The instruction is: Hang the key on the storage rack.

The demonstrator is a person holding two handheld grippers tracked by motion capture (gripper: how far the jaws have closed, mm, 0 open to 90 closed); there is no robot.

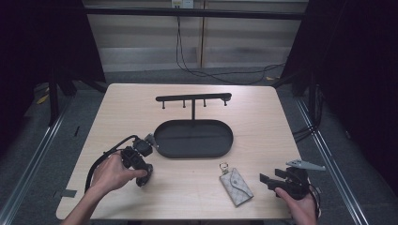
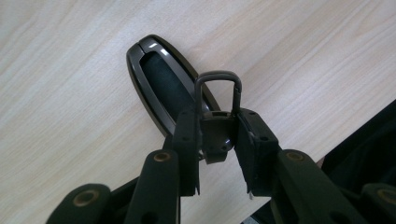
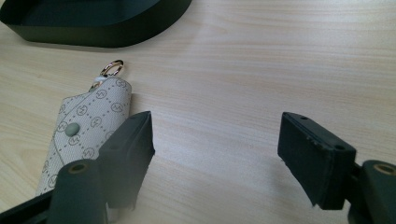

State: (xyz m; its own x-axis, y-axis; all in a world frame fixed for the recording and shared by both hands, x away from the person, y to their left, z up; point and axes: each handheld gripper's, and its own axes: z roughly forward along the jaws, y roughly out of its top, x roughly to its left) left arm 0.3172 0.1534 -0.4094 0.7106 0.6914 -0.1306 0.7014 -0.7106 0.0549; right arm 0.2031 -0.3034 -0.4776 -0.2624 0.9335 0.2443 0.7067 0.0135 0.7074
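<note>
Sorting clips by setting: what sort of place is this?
Probably a lab recording station: a bare wooden table ringed by dark curtains, loose cables on the floor, a key stand with tray.

The dark glossy key fob (image 2: 161, 79) with a metal loop lies near the tabletop's left front edge.

Pale wood tabletop (image 1: 141, 108); black oval tray (image 1: 165, 145) at centre, hook rack (image 1: 193, 98) standing at its far edge. Patterned grey key pouch (image 1: 236, 186) with gold ring, lying near-right of tray
</note>
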